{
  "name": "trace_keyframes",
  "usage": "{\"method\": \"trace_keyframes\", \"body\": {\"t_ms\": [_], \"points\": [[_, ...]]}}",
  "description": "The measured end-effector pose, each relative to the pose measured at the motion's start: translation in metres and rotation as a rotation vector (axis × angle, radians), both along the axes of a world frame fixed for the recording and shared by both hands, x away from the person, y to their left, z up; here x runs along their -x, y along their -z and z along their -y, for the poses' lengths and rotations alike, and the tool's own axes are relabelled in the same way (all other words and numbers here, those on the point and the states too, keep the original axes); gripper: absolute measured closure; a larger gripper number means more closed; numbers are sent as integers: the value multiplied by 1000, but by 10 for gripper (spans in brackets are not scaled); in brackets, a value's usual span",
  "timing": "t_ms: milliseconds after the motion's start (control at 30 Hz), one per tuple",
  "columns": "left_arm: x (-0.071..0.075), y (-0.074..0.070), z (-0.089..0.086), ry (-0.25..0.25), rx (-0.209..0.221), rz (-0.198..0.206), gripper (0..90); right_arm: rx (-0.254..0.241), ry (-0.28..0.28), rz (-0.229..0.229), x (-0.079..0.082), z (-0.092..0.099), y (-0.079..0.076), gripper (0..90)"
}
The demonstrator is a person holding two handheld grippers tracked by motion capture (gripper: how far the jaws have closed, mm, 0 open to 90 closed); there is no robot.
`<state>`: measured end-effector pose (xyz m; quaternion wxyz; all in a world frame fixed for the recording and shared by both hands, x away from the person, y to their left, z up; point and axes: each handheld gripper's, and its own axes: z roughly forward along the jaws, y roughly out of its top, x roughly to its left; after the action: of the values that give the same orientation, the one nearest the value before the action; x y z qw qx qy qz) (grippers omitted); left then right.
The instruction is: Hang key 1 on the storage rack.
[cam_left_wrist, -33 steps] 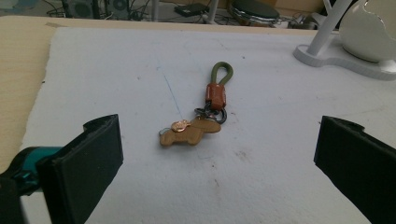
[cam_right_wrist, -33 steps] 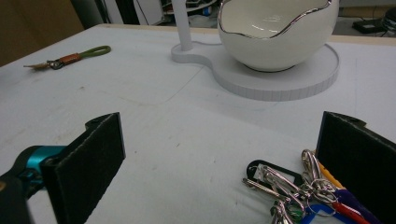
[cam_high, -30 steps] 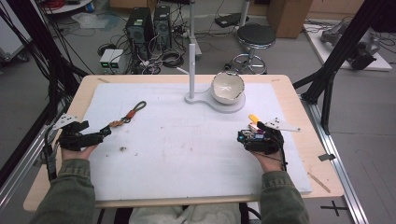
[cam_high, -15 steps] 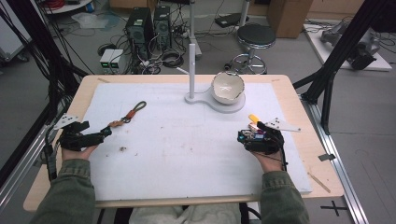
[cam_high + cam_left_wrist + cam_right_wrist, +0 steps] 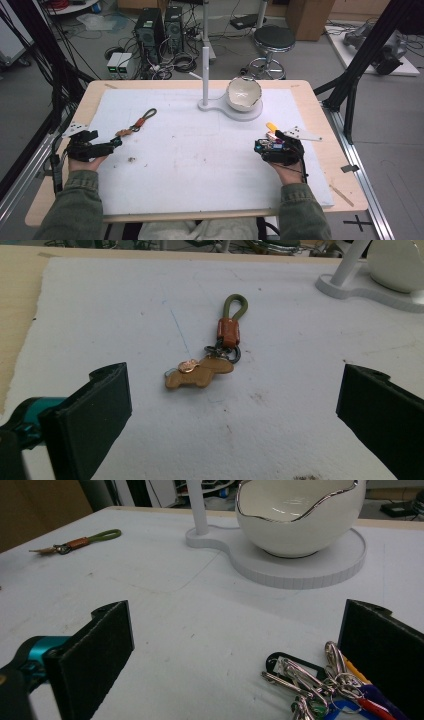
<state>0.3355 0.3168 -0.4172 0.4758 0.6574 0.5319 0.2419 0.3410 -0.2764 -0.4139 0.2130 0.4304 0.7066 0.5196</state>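
On white mat — two claws, both agape; two key bunches, one bowl.

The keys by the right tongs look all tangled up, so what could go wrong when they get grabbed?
The bunch of keys lies close to one jaw of the open right tongs, not centred, so a squeeze might catch just one ring and let the rest dangle or slip. Loose keys could also swing and knock the white bowl if carried there. On the other side, the flat keychain ahead of the left tongs may slide on the mat instead of lifting.
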Motion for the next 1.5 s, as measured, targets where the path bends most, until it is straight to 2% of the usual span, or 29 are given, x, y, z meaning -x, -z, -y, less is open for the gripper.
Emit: {"method": "trace_keyframes", "body": {"t_ms": [133, 267, 300, 367, 467, 533, 633, 800, 967, 1033, 1067, 1100, 1167, 1233, 1367, 1500], "points": [[-2, 1, 1, 5, -6, -7, 17, 1, 3, -3, 1, 0, -1, 7], [-3, 1, 1, 4, -14, -11, 17, 22, 10, 2, 3, 0, -1, 7], [-4, 0, -1, -16, 0, -11, 17, 29, 12, 4, 3, 0, 0, 7], [-5, -1, -2, -25, 12, -12, 17, 28, 12, -1, 3, 1, 0, 6], [-9, -6, -2, -28, 73, -21, 17, 26, 20, -1, 3, 2, 1, 7], [-10, -6, -2, -26, 75, -23, 17, 26, 19, -2, 3, 3, 0, 7], [-13, -10, 4, -18, 47, -29, 17, 26, 20, -2, 4, 2, 0, 7], [-25, -24, 16, 50, -46, -48, 17, 16, 24, 0, 5, 3, 0, 7], [-37, -33, 20, 65, -58, -55, 20, 24, 19, -1, 5, 2, 0, 7], [-39, -34, 21, 65, -73, -61, 20, 22, 18, -3, 5, 2, 0, 7], [-44, -36, 22, 68, -99, -62, 20, 21, 19, -5, 6, 1, 0, 7], [-47, -38, 22, 73, -108, -64, 20, 22, 21, -1, 6, 2, 0, 7], [-49, -40, 22, 73, -108, -54, 20, 22, 25, 0, 6, 2, 0, 7], [-57, -45, 21, 71, -118, -73, 20, 24, 33, -3, 6, 2, 0, 7], [-62, -51, 26, 86, -117, -73, 20, 32, 30, 1, 8, 1, -1, 7], [-70, -55, 30, 96, -133, -90, 20, 35, 31, 4, 8, 1, -1, 7]]}}
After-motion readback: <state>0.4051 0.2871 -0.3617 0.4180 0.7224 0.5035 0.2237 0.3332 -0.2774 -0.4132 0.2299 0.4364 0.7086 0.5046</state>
